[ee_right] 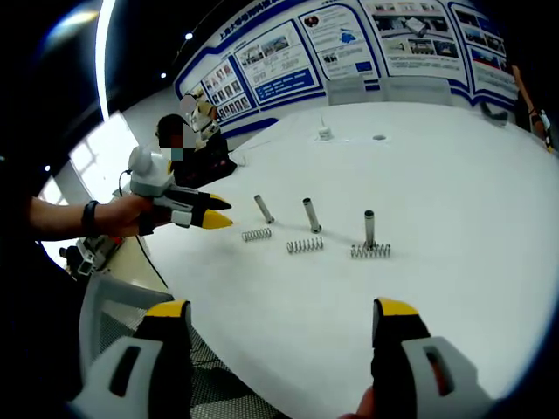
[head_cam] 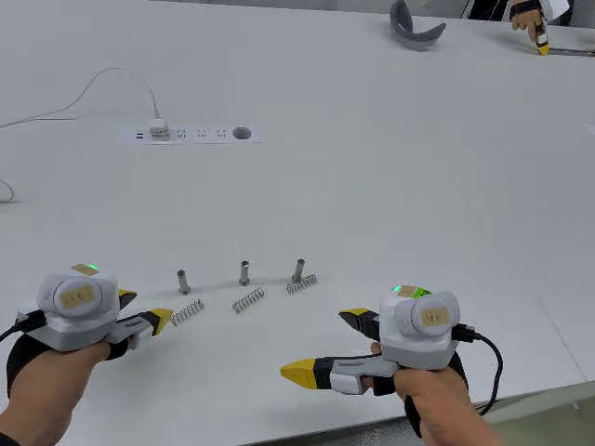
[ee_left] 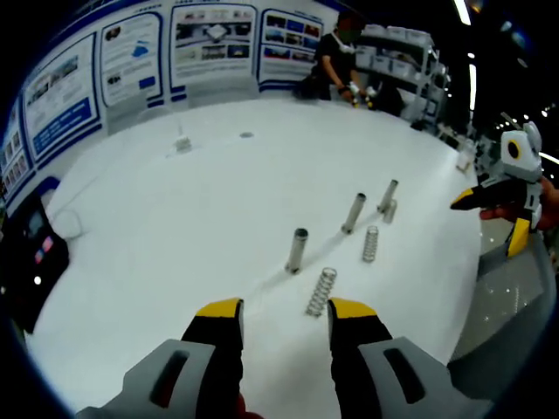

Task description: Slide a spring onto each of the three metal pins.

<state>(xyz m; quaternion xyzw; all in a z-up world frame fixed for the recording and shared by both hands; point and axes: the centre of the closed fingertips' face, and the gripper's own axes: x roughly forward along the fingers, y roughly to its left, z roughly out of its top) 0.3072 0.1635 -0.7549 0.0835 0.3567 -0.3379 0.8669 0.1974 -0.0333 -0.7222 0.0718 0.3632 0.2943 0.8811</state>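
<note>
Springs first: all three lay flat on the white workbench [head_cam: 390,186], none yet on a pin, so the job stood at its opening step, the first pick-up. In the head view the left spring [head_cam: 188,311], the middle spring [head_cam: 248,299] and the right spring [head_cam: 302,283] each sat just in front of its own upright metal pin: left pin [head_cam: 183,281], middle pin [head_cam: 244,272], right pin [head_cam: 298,270]. The right spring lay hard by the foot of its pin, perhaps touching it, though the picture was too small to say. The left gripper [head_cam: 146,307] hovered low just beside the left spring, jaws parted and holding nothing; in the left gripper view that spring lay straight ahead of the gap between its jaws. The right gripper [head_cam: 325,344] hung nearer the person, apart from the row, jaws spread wide and empty too. My read: the left spring was the one to go for. The next move called for pinching the coil lightly across its side so it neither squashed nor shot away, lifting it, turning it on end, and lining its bore squarely over the pin top before release.
</note>
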